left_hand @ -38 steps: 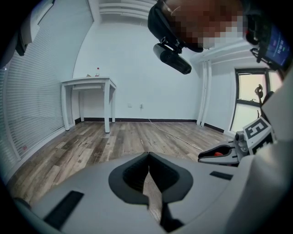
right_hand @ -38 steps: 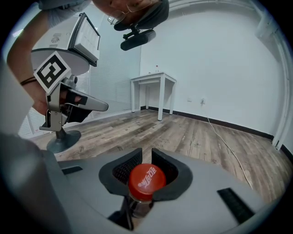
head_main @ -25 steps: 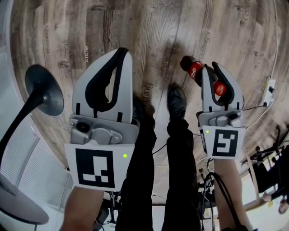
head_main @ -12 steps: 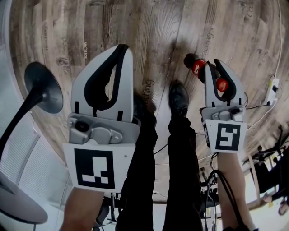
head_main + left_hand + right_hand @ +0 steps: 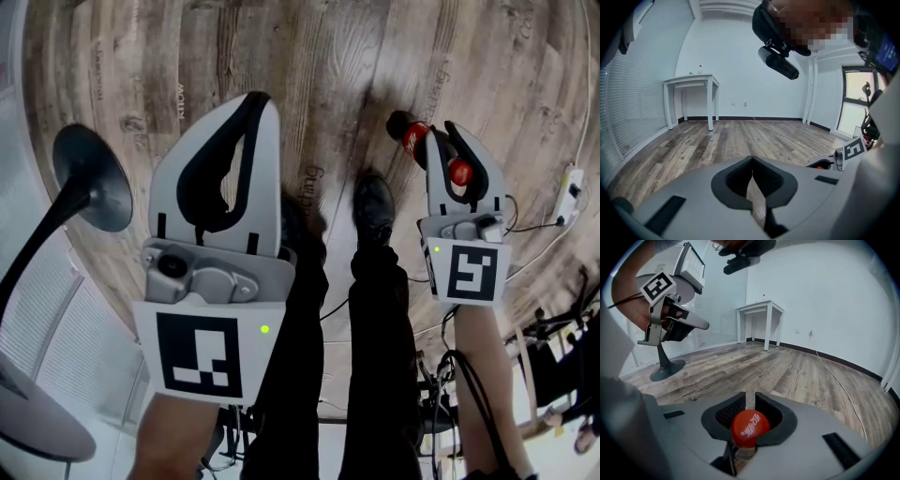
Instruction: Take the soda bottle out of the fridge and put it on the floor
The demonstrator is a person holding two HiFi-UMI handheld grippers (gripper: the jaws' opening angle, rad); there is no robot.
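Wood floor (image 5: 328,56) fills the head view, with a white table (image 5: 692,80) against the far wall and a black stand (image 5: 91,180) at the person's left. The person's dark legs (image 5: 375,319) stand between the two tools. The left gripper (image 5: 251,105) is held up with its jaws pressed together at the tips and nothing between them. The right gripper (image 5: 443,137) points down, its jaws pinching the bottle (image 5: 409,139) by the neck just under the red cap (image 5: 749,428). The bottle's body reaches toward the floor just beside a shoe (image 5: 374,208); whether it touches the boards cannot be told.
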